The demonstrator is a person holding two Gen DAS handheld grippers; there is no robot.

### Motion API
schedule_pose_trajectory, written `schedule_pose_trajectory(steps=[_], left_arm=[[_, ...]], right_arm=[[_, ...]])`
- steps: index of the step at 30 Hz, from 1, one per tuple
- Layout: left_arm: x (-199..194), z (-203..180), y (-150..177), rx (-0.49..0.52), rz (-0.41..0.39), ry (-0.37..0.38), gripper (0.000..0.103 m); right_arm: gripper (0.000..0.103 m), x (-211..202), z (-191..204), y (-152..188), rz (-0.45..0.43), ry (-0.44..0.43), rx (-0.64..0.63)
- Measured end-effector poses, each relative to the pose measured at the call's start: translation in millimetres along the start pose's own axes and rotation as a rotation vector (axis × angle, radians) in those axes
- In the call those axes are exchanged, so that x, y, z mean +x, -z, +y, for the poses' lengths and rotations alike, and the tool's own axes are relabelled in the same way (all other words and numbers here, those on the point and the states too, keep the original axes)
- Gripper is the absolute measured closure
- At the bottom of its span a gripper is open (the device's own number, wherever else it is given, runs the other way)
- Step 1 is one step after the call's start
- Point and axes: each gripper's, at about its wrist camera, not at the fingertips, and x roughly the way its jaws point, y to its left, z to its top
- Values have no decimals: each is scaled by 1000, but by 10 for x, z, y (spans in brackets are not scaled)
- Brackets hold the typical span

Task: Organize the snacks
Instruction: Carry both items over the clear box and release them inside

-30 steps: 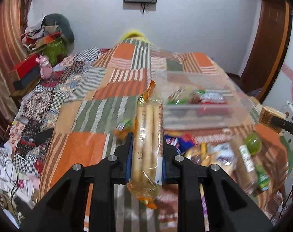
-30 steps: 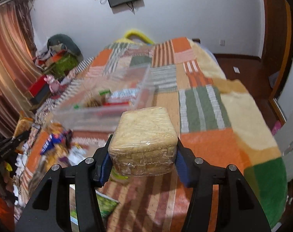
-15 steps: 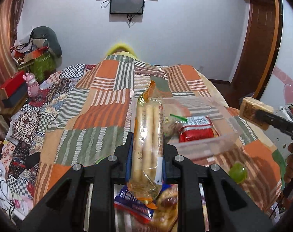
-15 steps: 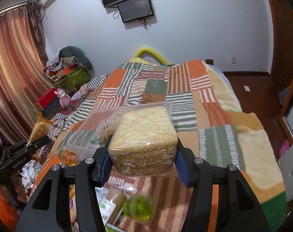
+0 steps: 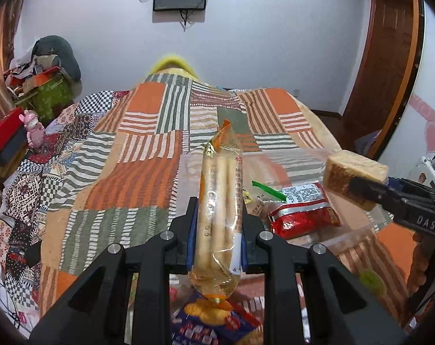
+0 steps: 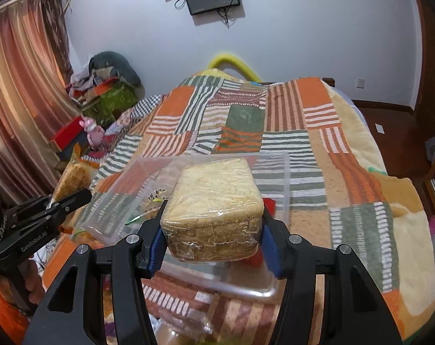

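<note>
My left gripper [image 5: 218, 218] is shut on a long clear pack of breadsticks [image 5: 220, 198], held above the near edge of a clear plastic bin [image 5: 309, 158]. My right gripper [image 6: 213, 230] is shut on a wrapped block of sliced bread [image 6: 214, 201], held over the same bin [image 6: 285, 172]. The bread [image 5: 354, 175] shows at the right in the left wrist view. A red snack packet [image 5: 303, 210] and a green-tabbed packet [image 5: 267, 189] lie inside the bin. The left gripper with its breadsticks [image 6: 70, 172] shows at the left of the right wrist view.
The bin sits on a patchwork blanket [image 5: 136, 172] covering a bed. Loose snacks lie near me: a blue biscuit pack [image 5: 214, 319] and a green round sweet [image 5: 371, 281]. A red box [image 5: 4, 138] and pink toy [image 5: 33, 128] stand at the left.
Both grippers have risen and moved forward over the bin, still holding their snacks. The bread now hangs over the bin's inside, and the breadsticks have reached its near edge.
</note>
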Motion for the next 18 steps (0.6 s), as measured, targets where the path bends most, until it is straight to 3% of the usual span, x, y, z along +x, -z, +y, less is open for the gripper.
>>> schedule_pose_trajectory(steps=[13, 18], left_arm=[[329, -40, -2, -2, 75, 26, 79], [174, -76, 11, 4, 57, 20, 58]], right_arm=[[50, 267, 116, 59, 101, 29, -80], [48, 118, 118, 39, 84, 31, -82]])
